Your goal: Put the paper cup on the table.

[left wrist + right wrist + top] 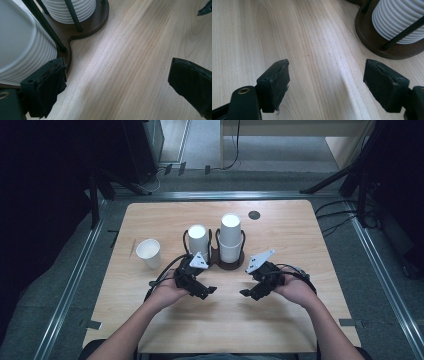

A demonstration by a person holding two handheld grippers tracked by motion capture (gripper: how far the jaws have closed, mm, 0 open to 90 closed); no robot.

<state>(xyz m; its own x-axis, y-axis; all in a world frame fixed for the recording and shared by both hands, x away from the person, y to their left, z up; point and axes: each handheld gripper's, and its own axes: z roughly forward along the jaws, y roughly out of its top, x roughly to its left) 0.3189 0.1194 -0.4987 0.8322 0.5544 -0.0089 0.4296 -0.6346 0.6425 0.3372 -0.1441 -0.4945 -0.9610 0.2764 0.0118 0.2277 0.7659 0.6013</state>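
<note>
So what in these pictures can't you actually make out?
- Single paper cup, high view: its inside is too small to tell empty or not.
- Small dark round spot on the table, high view: too small to identify.
- Left cup stack, left gripper view: top cut off by the picture's edge.
- Right cup stack, right gripper view: top cut off likewise.

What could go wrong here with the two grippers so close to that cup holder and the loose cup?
The left gripper hangs right beside the near cup stack in the brown holder, jaws open; a careless swing might knock the stack or snag a black rod. The single paper cup stands loose on the table, so a passing forearm could tip it. The right gripper, open, could scrape the holder's base.
</note>
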